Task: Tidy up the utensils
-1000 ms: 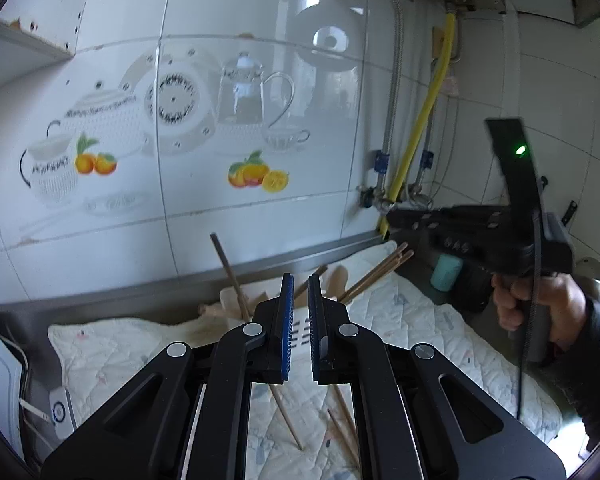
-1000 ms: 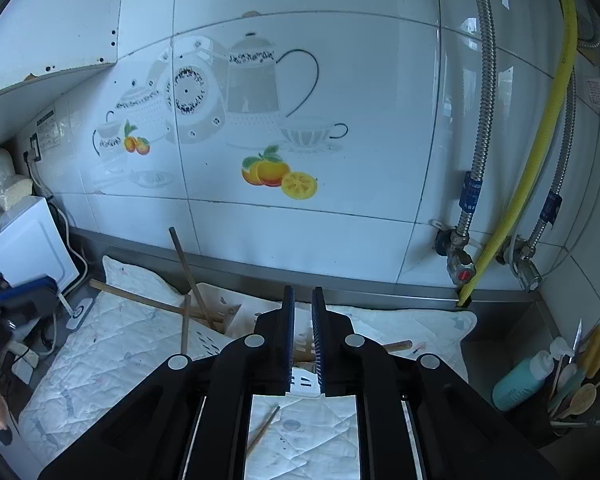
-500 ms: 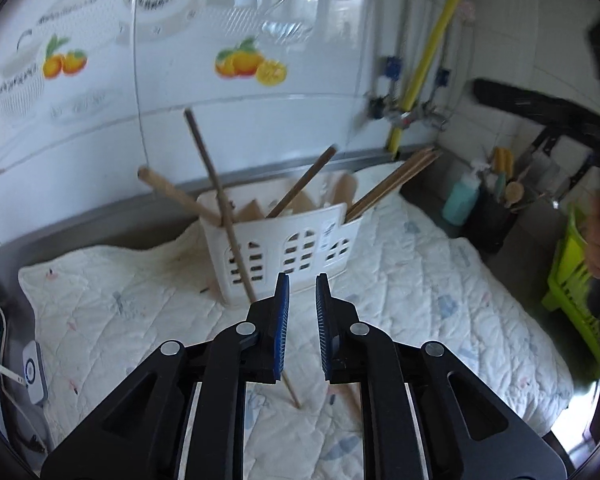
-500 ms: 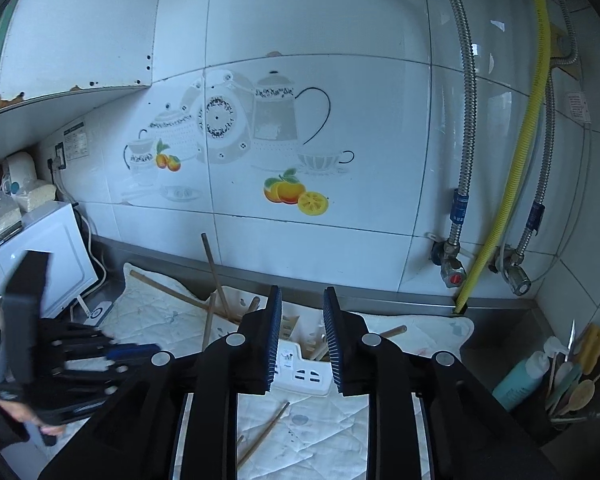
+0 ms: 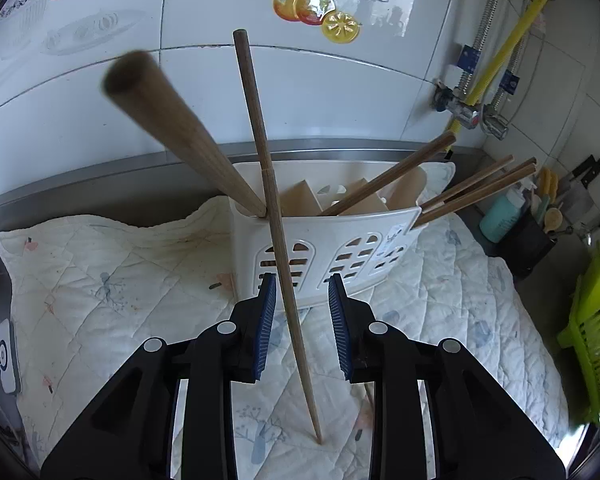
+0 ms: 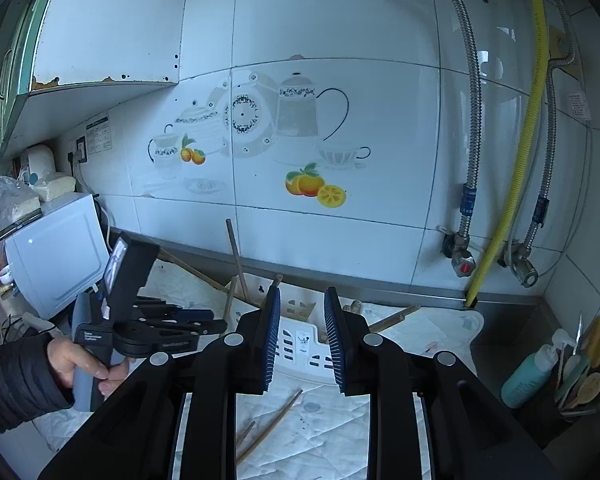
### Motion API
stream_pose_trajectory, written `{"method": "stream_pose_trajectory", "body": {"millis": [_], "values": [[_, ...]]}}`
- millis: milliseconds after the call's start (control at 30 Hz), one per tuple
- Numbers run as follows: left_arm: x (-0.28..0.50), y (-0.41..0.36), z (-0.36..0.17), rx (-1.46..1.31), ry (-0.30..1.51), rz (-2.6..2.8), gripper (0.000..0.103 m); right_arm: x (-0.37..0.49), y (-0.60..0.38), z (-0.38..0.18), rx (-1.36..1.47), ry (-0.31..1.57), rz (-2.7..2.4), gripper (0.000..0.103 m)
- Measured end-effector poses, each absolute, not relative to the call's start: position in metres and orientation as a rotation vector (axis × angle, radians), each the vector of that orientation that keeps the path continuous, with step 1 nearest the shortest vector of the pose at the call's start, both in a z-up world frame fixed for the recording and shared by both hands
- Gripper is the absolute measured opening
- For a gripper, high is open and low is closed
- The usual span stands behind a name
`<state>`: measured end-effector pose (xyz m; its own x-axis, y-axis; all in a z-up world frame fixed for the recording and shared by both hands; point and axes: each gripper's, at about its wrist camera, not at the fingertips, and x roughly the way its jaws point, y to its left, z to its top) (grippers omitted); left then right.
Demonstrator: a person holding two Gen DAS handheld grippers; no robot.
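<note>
A white slotted utensil basket (image 5: 340,248) stands on a quilted cloth and holds a thick wooden handle (image 5: 172,120) and several chopsticks (image 5: 480,188). One long chopstick (image 5: 260,152) leans against the basket's front, its tip on the cloth. My left gripper (image 5: 302,284) points down at it. Its jaws are opening, and the stick passes between them without touching either pad. In the right wrist view my right gripper (image 6: 303,292) is open and empty, above and in front of the basket (image 6: 300,344). Loose chopsticks (image 6: 272,424) lie on the cloth below it. The left gripper (image 6: 172,320) and a hand (image 6: 84,364) show at left.
The quilted cloth (image 5: 100,280) covers the counter up to the tiled wall. A teal bottle (image 5: 500,220), a dark holder with spoons (image 5: 536,236) and a green rack (image 5: 588,332) stand at right. A white appliance (image 6: 56,252) is at left, a yellow hose (image 6: 516,160) and metal pipes at right.
My left gripper dropped toward the basket, tipped downward, and its jaws parted around the leaning chopstick. The right gripper's jaws opened a little, and the left gripper came into its view.
</note>
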<state>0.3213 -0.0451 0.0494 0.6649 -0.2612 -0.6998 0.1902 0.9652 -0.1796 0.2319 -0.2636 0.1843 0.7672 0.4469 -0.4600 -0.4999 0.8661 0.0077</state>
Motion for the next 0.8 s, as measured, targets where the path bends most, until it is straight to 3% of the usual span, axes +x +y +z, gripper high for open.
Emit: {"method": "stream_pose_trajectory", "body": {"millis": [400,433,600,667,800], "values": [[0.334,-0.053,0.042,-0.073,0.798,-0.232,0.023,0.228,-0.264,0.183,-0.123,0.458,0.520,0.023],[0.335,-0.054,0.042,-0.065,0.797,-0.234,0.019,0.227,-0.264,0.182,-0.123,0.458,0.520,0.023],[0.336,-0.055,0.042,-0.055,0.791,-0.229,0.018,0.226,-0.266,0.183,-0.123,0.454,0.521,0.023],[0.336,-0.055,0.042,-0.050,0.792,-0.230,0.009,0.224,-0.267,0.183,-0.122,0.449,0.520,0.023],[0.333,-0.054,0.042,-0.054,0.792,-0.234,0.008,0.222,-0.269,0.184,-0.115,0.449,0.517,0.023]]}}
